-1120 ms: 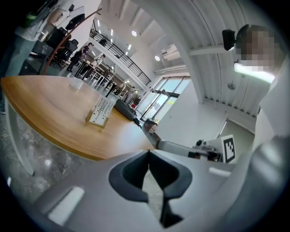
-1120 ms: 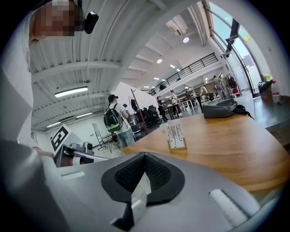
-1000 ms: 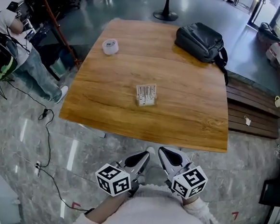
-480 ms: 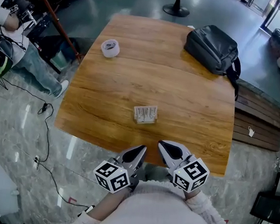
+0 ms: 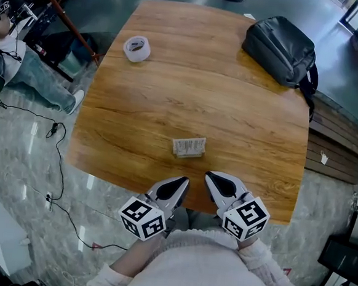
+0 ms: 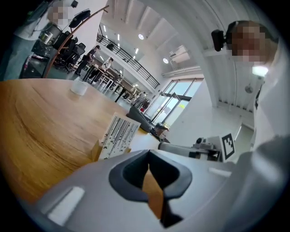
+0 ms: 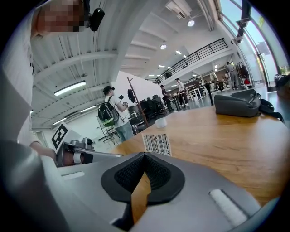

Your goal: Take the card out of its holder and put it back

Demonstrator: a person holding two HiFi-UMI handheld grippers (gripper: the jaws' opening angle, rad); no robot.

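The white, black-striped card (image 5: 188,146) stands upright in its wooden holder (image 6: 96,150) on the tabletop (image 5: 231,106); both grippers' jaws are together, empty.

Open office atrium: mezzanine railing (image 7: 199,53), glass front (image 6: 174,103), marble floor (image 5: 27,189).

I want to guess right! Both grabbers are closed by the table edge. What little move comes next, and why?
Probably reach the right gripper forward to the card and open its jaws: both it and the left gripper are shut, empty, short of the card, which stands in its holder.
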